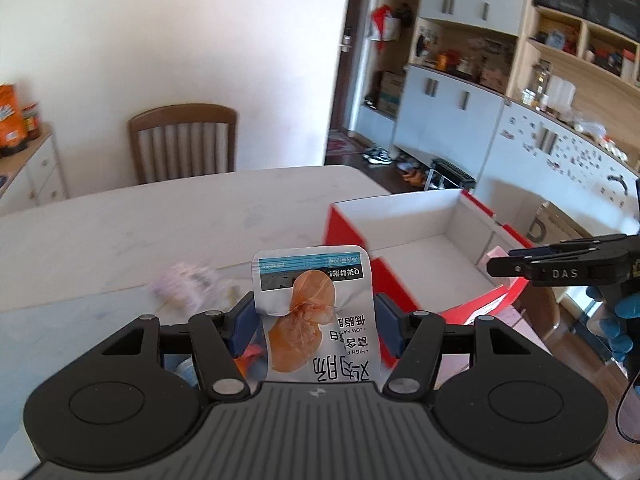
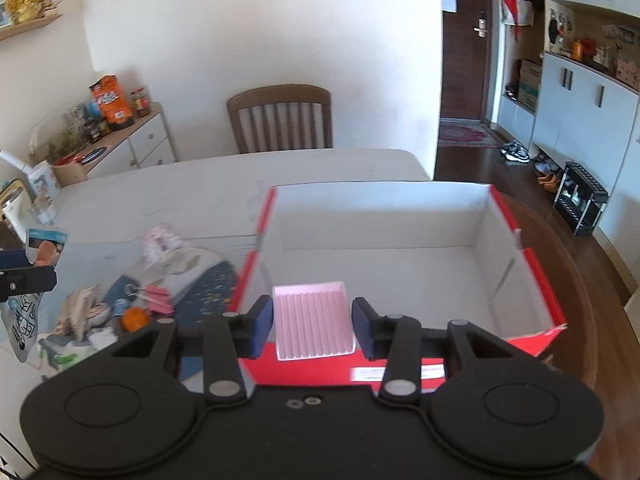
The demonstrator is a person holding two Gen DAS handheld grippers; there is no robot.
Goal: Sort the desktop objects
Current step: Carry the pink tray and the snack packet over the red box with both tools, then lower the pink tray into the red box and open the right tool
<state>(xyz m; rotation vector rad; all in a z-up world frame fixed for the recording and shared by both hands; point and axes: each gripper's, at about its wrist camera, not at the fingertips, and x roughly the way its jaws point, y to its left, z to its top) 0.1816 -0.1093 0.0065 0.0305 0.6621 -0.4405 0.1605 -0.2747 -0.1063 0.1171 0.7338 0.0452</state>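
Left gripper (image 1: 314,320): blue pads clamped on both side edges of a silver snack pouch (image 1: 316,304). The pouch stands upright between the pads, its print upside down in the left wrist view, with an orange food picture at the middle. It is held above the table (image 1: 160,216), just left of the box (image 1: 436,216).

Right gripper (image 2: 313,326): pads closed on a pink ribbed tray (image 2: 312,320), one pad at each side. The tray hangs over the near wall of the box, its far edge above the box floor.

Box: red outside, white inside, open at the top, set at the right end of the table. Nothing shows on its floor.

Table: pale, marbled top. In the right wrist view a loose heap lies left of the box: pink binder clips (image 2: 158,298), an orange ball (image 2: 134,318), a crumpled white and pink wrapper (image 2: 162,242), a tan crumpled item (image 2: 82,312) and a blue speckled mat (image 2: 208,292) under part of them.

Hand (image 1: 618,320): blue glove, at the right edge of the left wrist view, holding the right gripper's handle.

Chair (image 2: 280,120): wooden, slatted back, at the far side of the table.

Sideboard (image 2: 132,140): white, by the left wall, carrying an orange carton (image 2: 111,102) and jars.
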